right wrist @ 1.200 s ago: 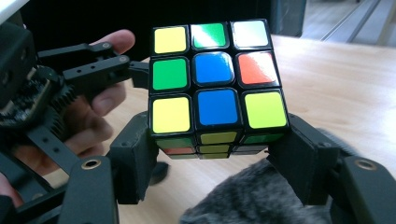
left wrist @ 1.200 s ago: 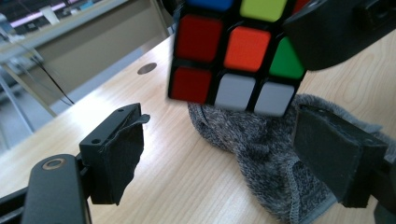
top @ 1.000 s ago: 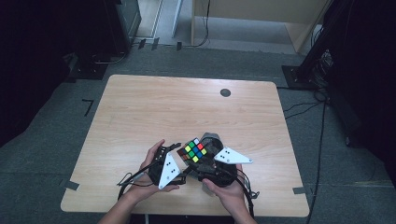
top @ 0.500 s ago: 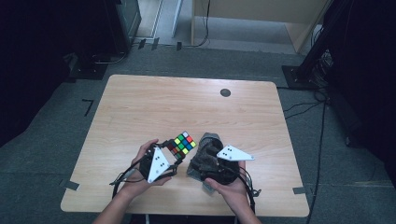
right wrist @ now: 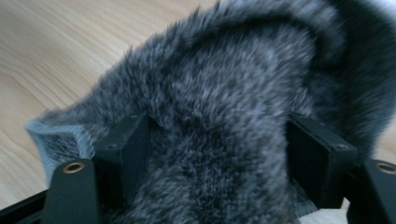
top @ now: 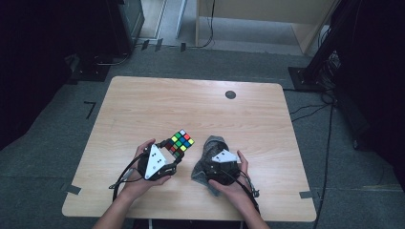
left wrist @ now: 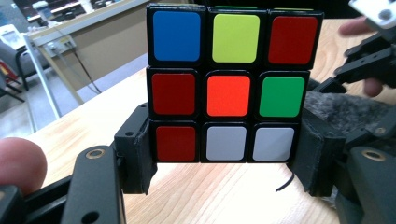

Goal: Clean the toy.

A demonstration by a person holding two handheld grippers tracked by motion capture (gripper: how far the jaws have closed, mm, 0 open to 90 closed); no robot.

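Note:
A scrambled Rubik's cube (top: 180,141) is held just above the table with my left gripper (top: 174,149) shut on it. In the left gripper view the cube (left wrist: 229,88) shows a face with an orange centre, and the pads (left wrist: 135,154) clamp its bottom row. To its right a grey furry cloth (top: 213,143) lies bunched on the table. My right gripper (top: 211,160) points down into the cloth. Its jaws have just been closing with the fur (right wrist: 224,84) packed between them, pressing on both pads (right wrist: 128,149).
The wooden table (top: 191,105) has a small black round mark (top: 230,94) near its far edge. Cables trail from both grippers toward the front edge. The right gripper (left wrist: 373,60) and its hand show at the right of the left gripper view.
The cube has moved left with my left gripper, away from the cloth and the right gripper. My right gripper has dropped down onto the furry cloth.

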